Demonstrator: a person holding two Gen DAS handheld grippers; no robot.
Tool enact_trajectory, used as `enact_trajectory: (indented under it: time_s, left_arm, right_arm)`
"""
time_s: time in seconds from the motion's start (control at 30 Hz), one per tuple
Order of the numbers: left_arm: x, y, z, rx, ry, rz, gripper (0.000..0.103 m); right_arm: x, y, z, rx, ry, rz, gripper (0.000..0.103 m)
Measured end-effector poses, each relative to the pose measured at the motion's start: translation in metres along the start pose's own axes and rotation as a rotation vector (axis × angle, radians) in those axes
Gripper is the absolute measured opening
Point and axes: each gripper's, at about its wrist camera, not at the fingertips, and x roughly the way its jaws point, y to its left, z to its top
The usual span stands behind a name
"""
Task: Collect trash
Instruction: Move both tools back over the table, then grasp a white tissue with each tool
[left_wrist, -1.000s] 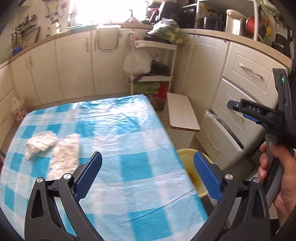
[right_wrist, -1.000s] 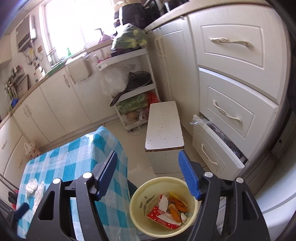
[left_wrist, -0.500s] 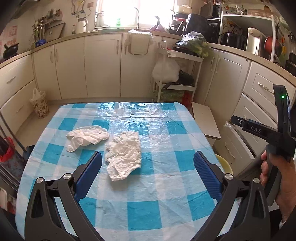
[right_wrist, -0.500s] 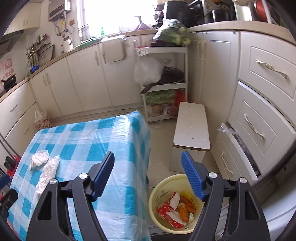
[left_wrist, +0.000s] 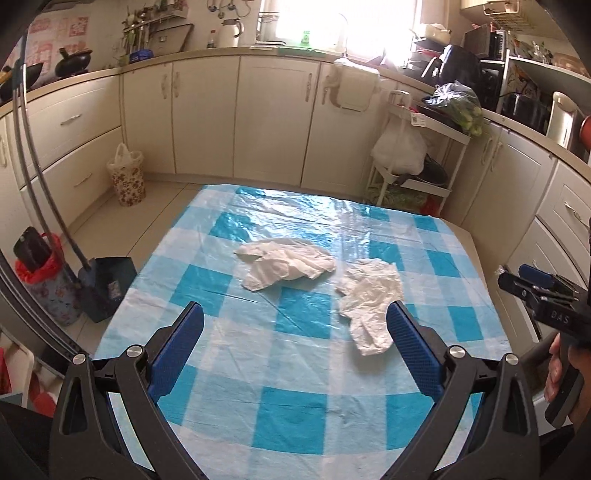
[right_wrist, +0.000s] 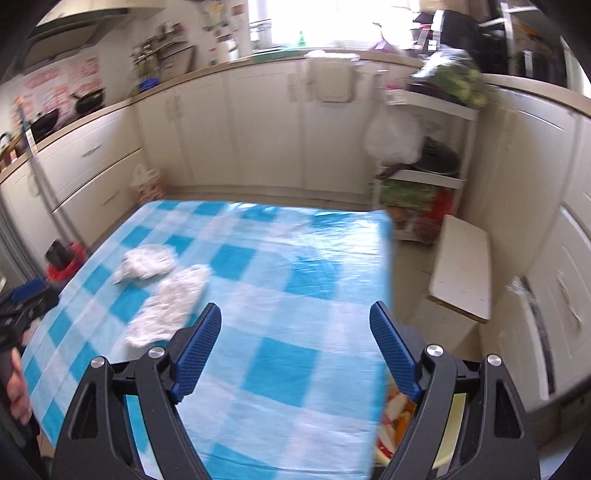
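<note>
Two crumpled white tissues lie on the blue-and-white checked table (left_wrist: 288, 369): one tissue (left_wrist: 286, 263) near the middle, a second tissue (left_wrist: 369, 301) to its right. The right wrist view, blurred, shows them as the far tissue (right_wrist: 146, 264) and the near tissue (right_wrist: 170, 304) at left. My left gripper (left_wrist: 295, 343) hangs open above the table's near part, nothing between its fingers. My right gripper (right_wrist: 295, 343) is over the table's right part, its jaws opening and empty. The yellow trash bucket (right_wrist: 448, 417) with scraps peeks out below the table's right edge.
A white stool (right_wrist: 465, 273) stands right of the table, by a shelf cart (left_wrist: 417, 166). Cabinets ring the room. A dustpan (left_wrist: 107, 288) and a floral bin (left_wrist: 127, 177) sit on the floor at left. A hand holds the right gripper's body (left_wrist: 554, 314).
Both grippers swung left from the bucket and stool toward the table. The tissues now lie ahead of the left gripper; the bucket has slid to the right view's bottom edge.
</note>
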Motion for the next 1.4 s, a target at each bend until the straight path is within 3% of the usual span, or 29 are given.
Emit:
enact_trajectory:
  time_s: [0.13, 0.3, 0.67, 0.8, 0.9, 0.93, 0.97, 1.03, 1.1, 1.4]
  left_arm:
    - [0.011, 0.018, 0.01, -0.018, 0.006, 0.021, 0.096]
    - [0.04, 0.022, 0.026, 0.022, 0.036, 0.005, 0.096]
    - [0.149, 0.004, 0.048, 0.158, 0.174, -0.022, 0.096]
    - [0.184, -0.006, 0.048, 0.197, 0.262, -0.013, 0.094]
    - [0.192, -0.017, 0.051, 0.226, 0.269, -0.02, 0.081]
    - [0.191, -0.022, 0.051, 0.238, 0.266, -0.029, 0.067]
    - [0.189, -0.026, 0.051, 0.25, 0.269, -0.043, 0.06]
    - [0.183, -0.032, 0.05, 0.257, 0.278, -0.066, 0.028]
    - [0.173, -0.032, 0.044, 0.239, 0.295, -0.099, 0.015]
    - [0.109, 0.022, 0.016, 0.031, 0.304, -0.199, 0.012]
  right_arm:
    - [0.025, 0.041, 0.0, -0.074, 0.057, 0.109, 0.08]
    - [0.062, 0.087, 0.0, -0.178, 0.109, 0.11, 0.08]
    - [0.111, 0.112, -0.011, -0.226, 0.22, 0.158, 0.079]
    - [0.111, 0.108, -0.007, -0.198, 0.213, 0.154, 0.064]
    - [0.109, 0.104, -0.005, -0.192, 0.209, 0.15, 0.044]
    - [0.109, 0.103, -0.004, -0.189, 0.212, 0.155, 0.034]
    - [0.109, 0.104, -0.004, -0.187, 0.217, 0.159, 0.03]
    - [0.108, 0.104, -0.005, -0.186, 0.225, 0.171, 0.018]
    - [0.107, 0.104, -0.006, -0.182, 0.232, 0.181, 0.013]
    - [0.07, 0.089, -0.016, -0.127, 0.226, 0.204, 0.01]
